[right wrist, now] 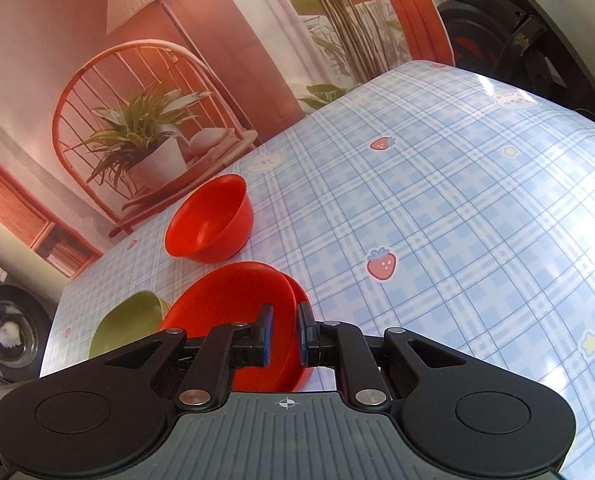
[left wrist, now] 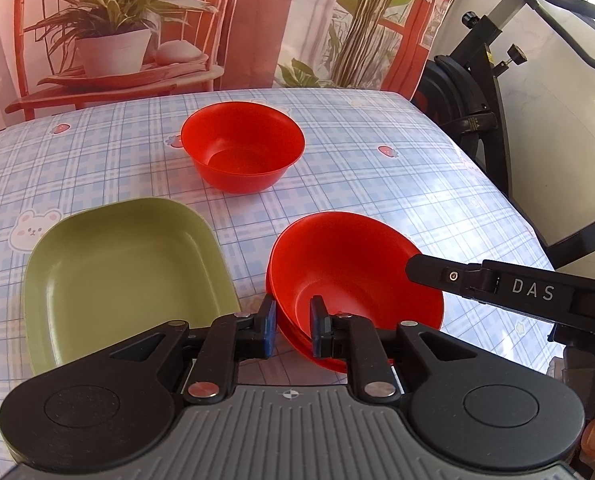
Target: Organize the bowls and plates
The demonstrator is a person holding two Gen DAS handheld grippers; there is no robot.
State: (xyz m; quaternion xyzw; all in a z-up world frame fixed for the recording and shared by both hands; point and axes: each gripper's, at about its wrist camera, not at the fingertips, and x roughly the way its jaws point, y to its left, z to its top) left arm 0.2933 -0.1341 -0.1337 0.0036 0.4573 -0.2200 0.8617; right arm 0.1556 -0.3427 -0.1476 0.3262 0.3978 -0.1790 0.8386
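Between both claws [left wrist: 293, 330] [right wrist: 284, 334], apparently pinched, sits the near red bowl [left wrist: 353, 264].

Your bench [left wrist: 377, 184] is covered with a pale blue plaid cloth printed with strawberries, bears and stars. Three things sit on it. A red bowl [left wrist: 242, 146] stands upright near the top centre of the left wrist frame. A green plate [left wrist: 125, 276] lies at lower left. A second red bowl [left wrist: 353, 272], at lower centre, is tilted; whether it rests on the cloth you cannot tell.
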